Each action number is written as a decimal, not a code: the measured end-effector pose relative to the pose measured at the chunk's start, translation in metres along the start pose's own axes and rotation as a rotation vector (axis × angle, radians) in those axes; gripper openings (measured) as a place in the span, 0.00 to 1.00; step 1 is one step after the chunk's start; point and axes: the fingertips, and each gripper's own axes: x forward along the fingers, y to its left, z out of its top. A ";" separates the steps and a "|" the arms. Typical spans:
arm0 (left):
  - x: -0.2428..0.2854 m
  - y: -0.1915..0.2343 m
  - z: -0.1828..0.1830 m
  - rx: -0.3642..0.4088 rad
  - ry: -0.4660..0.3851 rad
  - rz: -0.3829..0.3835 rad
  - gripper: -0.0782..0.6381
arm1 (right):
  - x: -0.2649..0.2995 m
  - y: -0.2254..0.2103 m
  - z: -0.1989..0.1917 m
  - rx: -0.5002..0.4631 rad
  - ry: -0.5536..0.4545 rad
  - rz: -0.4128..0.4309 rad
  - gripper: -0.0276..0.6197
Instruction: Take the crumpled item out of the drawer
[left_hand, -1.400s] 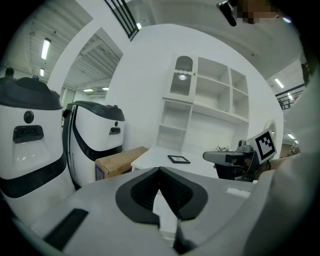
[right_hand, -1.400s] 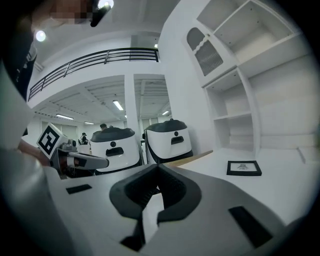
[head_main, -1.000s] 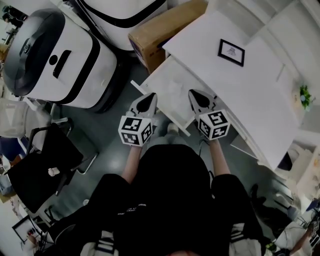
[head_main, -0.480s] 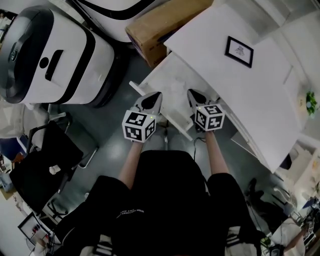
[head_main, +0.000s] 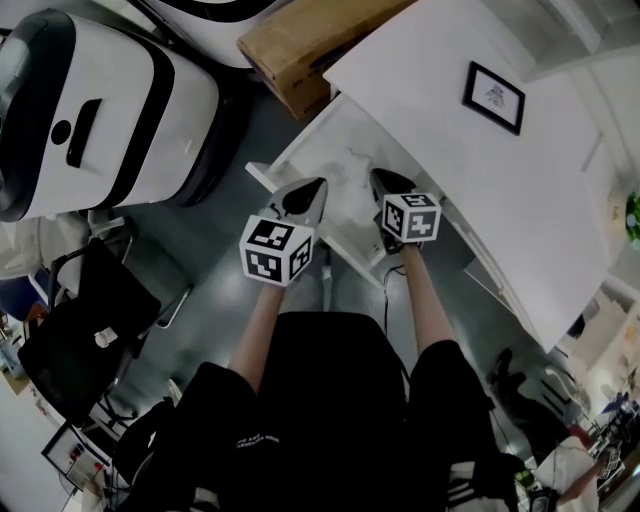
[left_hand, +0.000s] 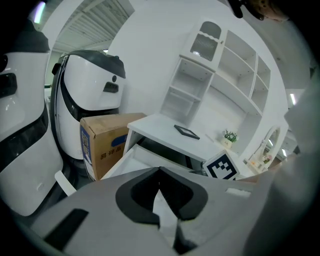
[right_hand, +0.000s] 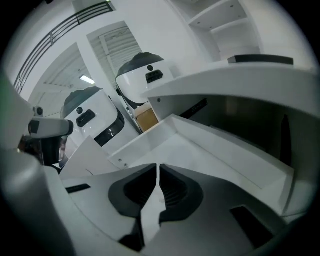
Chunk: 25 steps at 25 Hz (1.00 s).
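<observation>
Person stands at the white desk (head_main: 470, 170), and the drawer (head_main: 288, 152) is pulled well out toward them, so its inside is open from above. That is likely why both tools are out front and tipped down at it.

Left gripper (head_main: 319, 185) sits over the drawer's left part, with its marker cube nearer the body. Its own view shows the jaws pressed together at the tips and nothing between them, only pale drawer floor showing through the lower gap. Right gripper (head_main: 378, 178) is over the right part, close under the desk edge. Its jaws are also pressed together with just a hairline slit, and it is empty. The two grippers are side by side, not touching. Jaws are probably kept together because there is nothing to grab yet.

Crumpled item (head_main: 350, 166) is a faint pale rumpled patch on the drawer floor, between the two tips and slightly ahead of them. It is white on white, so the outline is hard to make out. Neither gripper view shows it clearly. It is in the drawer and no jaw touches it.

Judgement: approach stage, pick not started. One gripper has to spread its jaws before going in on the item. The right one looks better lined up, but I can't say which will go.

On the desktop a small black picture frame (head_main: 493, 97) lies well clear. A cardboard box (head_main: 300, 45) stands beside the desk and a big white machine (head_main: 90, 110) is on the floor to the left. Neither is in the way.
</observation>
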 end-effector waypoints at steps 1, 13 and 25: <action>0.002 0.000 -0.001 -0.004 0.006 0.001 0.11 | 0.005 -0.002 -0.003 0.002 0.012 -0.001 0.07; 0.015 0.009 -0.003 -0.023 0.008 0.025 0.11 | 0.052 -0.027 -0.017 0.011 0.088 -0.048 0.25; 0.014 0.012 -0.002 -0.043 -0.002 0.021 0.11 | 0.080 -0.032 -0.023 -0.023 0.145 -0.083 0.35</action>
